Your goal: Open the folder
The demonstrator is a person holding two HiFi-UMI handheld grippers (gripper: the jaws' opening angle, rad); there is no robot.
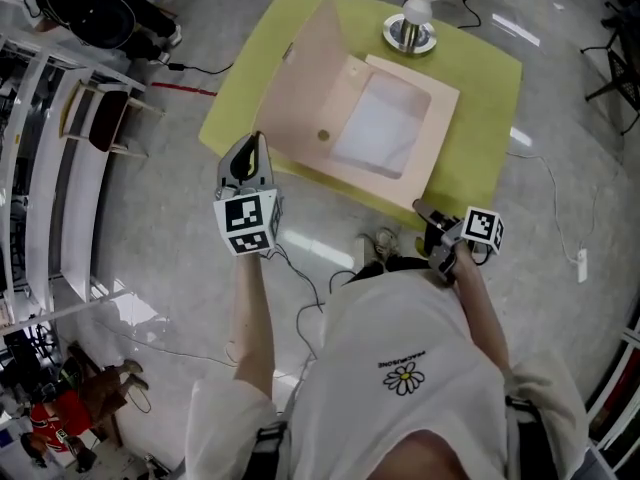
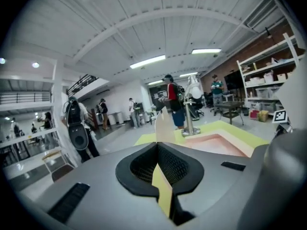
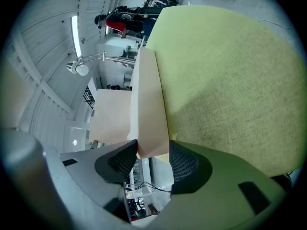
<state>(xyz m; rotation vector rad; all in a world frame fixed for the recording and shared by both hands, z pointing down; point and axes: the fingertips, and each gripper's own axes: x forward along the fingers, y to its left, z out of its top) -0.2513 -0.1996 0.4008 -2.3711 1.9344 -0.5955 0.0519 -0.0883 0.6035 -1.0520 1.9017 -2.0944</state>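
Observation:
A pink box folder (image 1: 441, 128) lies on the yellow-green table (image 1: 485, 108) with a white sheet (image 1: 385, 128) inside. Its cover (image 1: 300, 78) stands raised on the left side. My left gripper (image 1: 258, 141) is shut on the cover's near edge. In the left gripper view the thin cover (image 2: 162, 124) rises edge-on straight from the shut left gripper (image 2: 157, 145). My right gripper (image 1: 421, 209) sits at the folder's near right corner. In the right gripper view the folder's thick edge (image 3: 148, 109) fills the gap of the right gripper (image 3: 152, 155), both pads against it.
A desk lamp (image 1: 412, 18) stands on the table's far side, just behind the folder. Shelving (image 1: 40, 168) and a chair (image 1: 105, 118) line the left. Cables (image 1: 300, 288) trail on the floor by my feet. Several people (image 2: 172, 99) stand beyond the table.

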